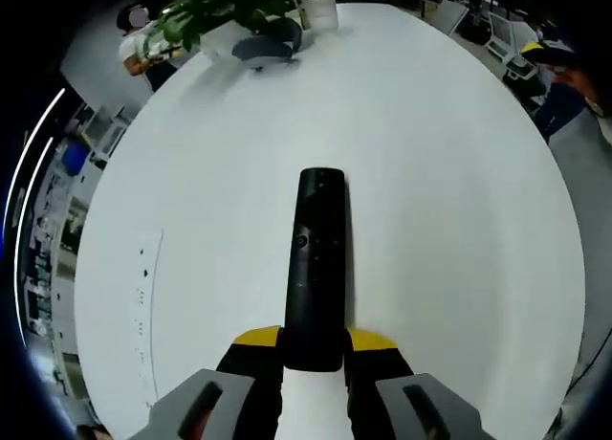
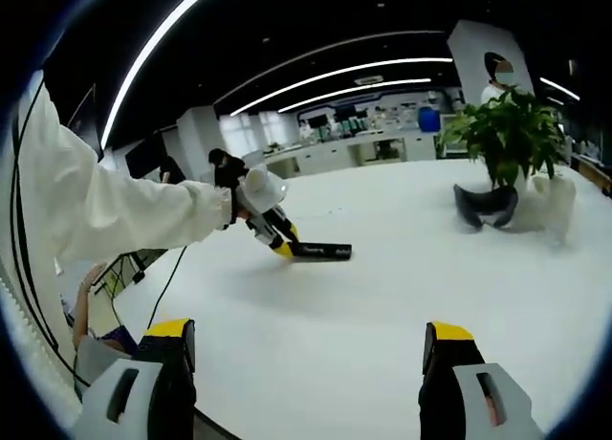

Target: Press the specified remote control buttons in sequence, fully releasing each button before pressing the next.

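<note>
Table [image 1: 459,220]: white, smooth, matte, oval with a rounded edge. Broad bare surface on every side of the remote [image 1: 316,268]. The far edge curves behind the potted plant [image 1: 234,5]; the near edge runs just under your right gripper [image 2: 306,363] in the right gripper view.

Remote: long, slim black bar, dull plastic, rounded far end, a small round button about midway along its top. It lies flat on the table, well toward your side from the plant. In the right gripper view it shows as a thin dark bar [image 2: 320,252] on the white top.

Left gripper [image 1: 314,349]: yellow-tipped black jaws clamped on the near end of the remote, one on each side, with the remote pointing straight away along them. In the right gripper view it [image 2: 284,250] reaches in at the end of your white sleeve [image 2: 105,210], tips at the remote's end.

Right gripper: jaws spread wide, nothing between them, well apart from the remote and over the near edge.

Beyond the remote: leafy green plant in a white pot, a dark curved headset-like object [image 1: 268,48] just beside it, and a white cup-like container [image 1: 320,10] close by. Seen also from the right gripper view: plant [image 2: 507,124], dark object [image 2: 486,206].
</note>
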Available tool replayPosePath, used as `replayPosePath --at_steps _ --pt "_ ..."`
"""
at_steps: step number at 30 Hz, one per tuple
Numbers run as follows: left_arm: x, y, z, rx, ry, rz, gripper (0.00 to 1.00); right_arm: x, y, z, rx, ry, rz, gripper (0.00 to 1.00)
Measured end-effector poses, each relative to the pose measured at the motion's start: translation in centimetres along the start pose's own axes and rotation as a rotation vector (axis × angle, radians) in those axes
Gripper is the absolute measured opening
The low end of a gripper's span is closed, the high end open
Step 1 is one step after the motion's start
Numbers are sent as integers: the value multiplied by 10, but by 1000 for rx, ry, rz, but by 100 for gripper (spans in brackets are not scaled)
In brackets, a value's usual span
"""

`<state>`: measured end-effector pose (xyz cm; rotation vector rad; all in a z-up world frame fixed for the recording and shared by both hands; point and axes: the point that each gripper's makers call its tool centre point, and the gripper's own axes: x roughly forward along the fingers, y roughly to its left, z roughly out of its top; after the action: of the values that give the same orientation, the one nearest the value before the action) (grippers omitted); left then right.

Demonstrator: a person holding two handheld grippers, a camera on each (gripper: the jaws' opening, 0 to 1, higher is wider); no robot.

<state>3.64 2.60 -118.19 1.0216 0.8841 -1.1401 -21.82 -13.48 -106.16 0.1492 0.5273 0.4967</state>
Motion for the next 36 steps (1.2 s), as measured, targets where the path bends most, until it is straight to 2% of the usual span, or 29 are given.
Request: replayPosePath --at_steps 2,3,6,8,14,18,22,24,25,27,29,31,33,35,36 --pt "2 3 -4 42 37 14 22 1 0 0 10 1 2 99" --pt "4 3 -4 37 43 12 22 2 0 0 15 0 5 99" --pt "7 -1 -4 19 38 -14 22 2 1 3 12 -10 15 99" --pt "6 2 -4 19 32 -4 22 1 1 5 10 -17 13 99" --pt "7 1 -4 -8 24 -55 22 2 1 3 17 -9 19 99" --pt "6 0 -4 14 4 -58 23 5 5 2 15 -8 29 99" --pt "5 4 -5 -3 22 -11 28 4 9 5 0 -14 39 97" --pt "3 11 -4 -8 17 57 33 3 8 7 3 -24 35 97" --pt "3 13 -5 -53 14 75 35 2 7 7 5 -27 34 98" --pt "2 18 -9 -214 -2 123 39 1 5 10 5 -34 21 99" --pt "0 9 -11 -235 -23 90 41 0 5 14 -9 -46 21 99" --pt "-4 8 -14 -251 -37 126 44 -1 5 15 -17 -47 18 99" --pt "-9 -1 -11 -329 -84 124 52 -2 5 17 -26 -61 14 99" --pt "-18 -7 -8 -377 -132 139 59 -2 6 16 -28 -63 17 99" --pt "-21 -11 -9 -391 -137 142 61 -2 7 15 -28 -58 17 99"
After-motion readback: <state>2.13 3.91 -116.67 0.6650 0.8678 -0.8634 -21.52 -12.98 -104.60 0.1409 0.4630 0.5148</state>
